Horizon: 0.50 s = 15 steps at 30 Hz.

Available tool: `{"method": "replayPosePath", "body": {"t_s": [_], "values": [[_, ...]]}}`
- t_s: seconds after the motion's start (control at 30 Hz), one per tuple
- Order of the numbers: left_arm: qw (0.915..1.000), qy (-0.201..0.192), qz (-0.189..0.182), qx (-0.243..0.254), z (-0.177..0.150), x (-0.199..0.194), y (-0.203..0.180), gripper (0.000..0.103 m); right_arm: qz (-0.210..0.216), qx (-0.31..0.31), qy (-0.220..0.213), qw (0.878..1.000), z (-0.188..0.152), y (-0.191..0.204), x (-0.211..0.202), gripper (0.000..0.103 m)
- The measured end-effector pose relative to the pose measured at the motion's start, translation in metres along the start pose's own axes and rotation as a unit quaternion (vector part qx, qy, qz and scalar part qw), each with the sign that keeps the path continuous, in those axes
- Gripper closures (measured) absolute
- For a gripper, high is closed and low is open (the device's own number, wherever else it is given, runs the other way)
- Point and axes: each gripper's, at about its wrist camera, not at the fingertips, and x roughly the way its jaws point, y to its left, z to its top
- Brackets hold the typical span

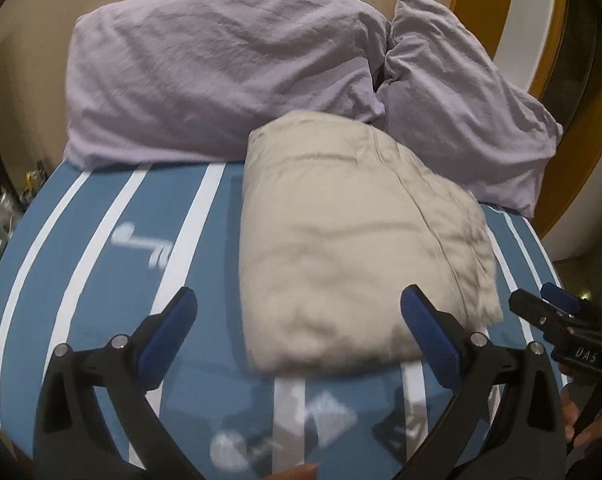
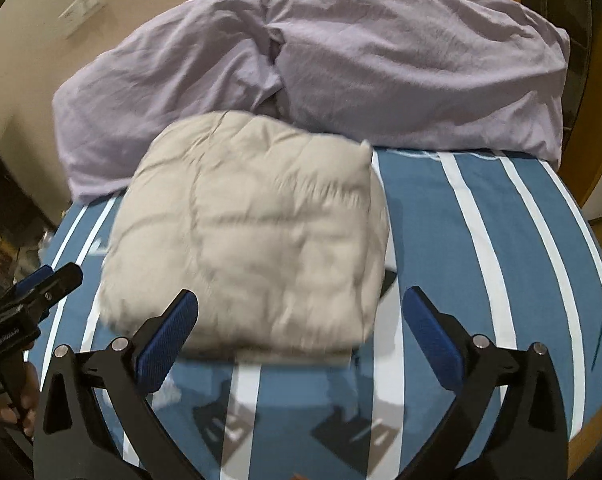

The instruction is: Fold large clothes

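Garment: beige folded garment (image 1: 353, 248) (image 2: 253, 240) on striped bedsheet (image 1: 101, 248) — ahead of both grippers.
Left gripper (image 1: 299, 308): wide open, empty.
Right gripper (image 2: 301, 308): wide open — holding nothing.

Ahead of your tongs, the folded cloth (image 1: 353, 240) and the pillows (image 2: 401, 60) behind it block you; bare bed (image 2: 481, 240) lies open beside them.

Dim warm indoor light, motion blur, strong fisheye edge warping
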Motion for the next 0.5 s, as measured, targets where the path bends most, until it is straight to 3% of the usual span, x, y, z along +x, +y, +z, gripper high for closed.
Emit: {"method": "replayPosePath", "body": {"t_s": [0.23,0.5], "values": [[1.0000,0.000,0.000,0.010,-0.048,-0.045,-0.005,0.002,0.006,-0.011,0.008,1.000,-0.044,0.010,-0.032,0.001],[0.9998,-0.011,-0.007,0.013,-0.069,-0.067,-0.010,0.002,0.006,0.004,0.007,1.000,-0.065,0.008,-0.044,0.001]]}}
